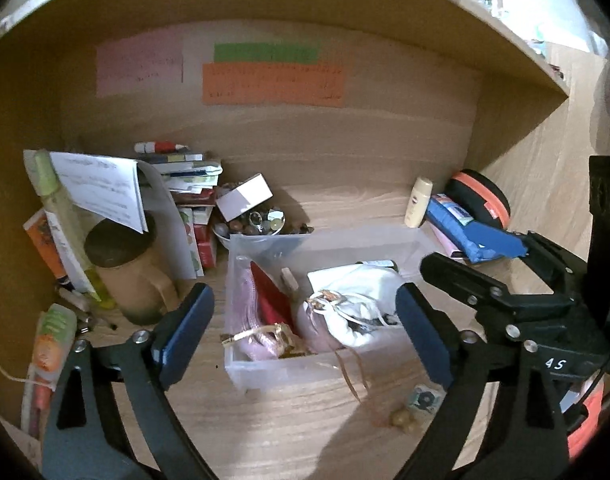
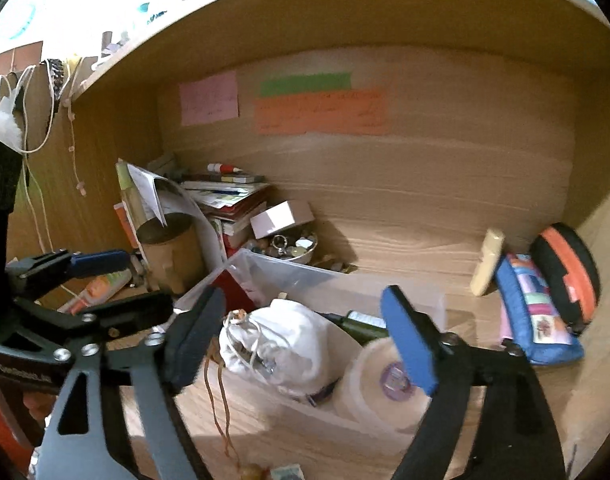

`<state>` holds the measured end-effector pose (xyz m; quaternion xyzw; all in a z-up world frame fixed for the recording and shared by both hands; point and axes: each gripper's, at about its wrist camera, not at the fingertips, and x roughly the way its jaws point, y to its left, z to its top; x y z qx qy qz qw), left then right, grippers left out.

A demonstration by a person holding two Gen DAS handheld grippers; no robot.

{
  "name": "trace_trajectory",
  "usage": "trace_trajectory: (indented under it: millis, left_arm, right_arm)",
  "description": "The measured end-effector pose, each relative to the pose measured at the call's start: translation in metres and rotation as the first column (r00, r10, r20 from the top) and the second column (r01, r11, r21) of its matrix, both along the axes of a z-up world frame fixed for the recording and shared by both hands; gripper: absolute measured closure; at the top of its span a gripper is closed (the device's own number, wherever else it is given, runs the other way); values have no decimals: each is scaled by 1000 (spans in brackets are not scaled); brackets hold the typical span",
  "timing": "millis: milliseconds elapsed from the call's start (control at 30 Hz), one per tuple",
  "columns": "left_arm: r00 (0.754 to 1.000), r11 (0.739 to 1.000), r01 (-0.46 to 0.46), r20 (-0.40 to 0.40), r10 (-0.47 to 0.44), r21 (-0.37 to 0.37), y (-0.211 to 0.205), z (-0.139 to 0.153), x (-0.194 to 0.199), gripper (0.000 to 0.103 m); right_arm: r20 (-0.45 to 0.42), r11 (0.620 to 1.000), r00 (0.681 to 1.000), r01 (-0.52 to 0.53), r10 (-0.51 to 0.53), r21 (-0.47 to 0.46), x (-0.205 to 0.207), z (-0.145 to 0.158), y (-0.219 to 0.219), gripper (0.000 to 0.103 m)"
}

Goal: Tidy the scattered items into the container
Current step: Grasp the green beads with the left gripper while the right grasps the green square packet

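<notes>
Container, clear plastic, is sitting on the wooden desk surface inside an alcove, roughly centre in both wrist views. 2 grippers are hanging above its near side, both with jaws standing wide apart and nothing between the pads. Left gripper is framing the box's front wall; right gripper is poised over the box's right half, and its body is also showing at the right edge of the left view.

Lying inside the box: a white drawstring pouch, a pink pouch with a gold ribbon, a red item standing against the pink one, a round cream tub and a dark green bottle.

Sitting outside it: a brown mug to the left, a stack of papers and books behind that, a bowl of small trinkets just behind the box, a blue pouch and a black-and-orange case to the right, a cream bottle beside them.

A thin brown cord is trailing over the front wall onto the desk toward what may be beads, blurred.
</notes>
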<state>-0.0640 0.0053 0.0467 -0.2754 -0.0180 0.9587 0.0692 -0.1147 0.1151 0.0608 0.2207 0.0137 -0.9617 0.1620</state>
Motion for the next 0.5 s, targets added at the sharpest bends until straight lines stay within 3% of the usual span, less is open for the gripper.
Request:
trace_trajectory:
  millis: [200, 500]
  left_arm:
    - [1000, 1000, 8, -14, -8, -7, 9, 3, 19, 9]
    - [992, 996, 86, 99, -83, -26, 31, -35, 27, 9]
  right_arm:
    - [16, 1000, 1000, 9, -9, 0, 19, 1, 18, 4]
    - [81, 995, 995, 57, -63, 78, 40, -23, 45, 4]
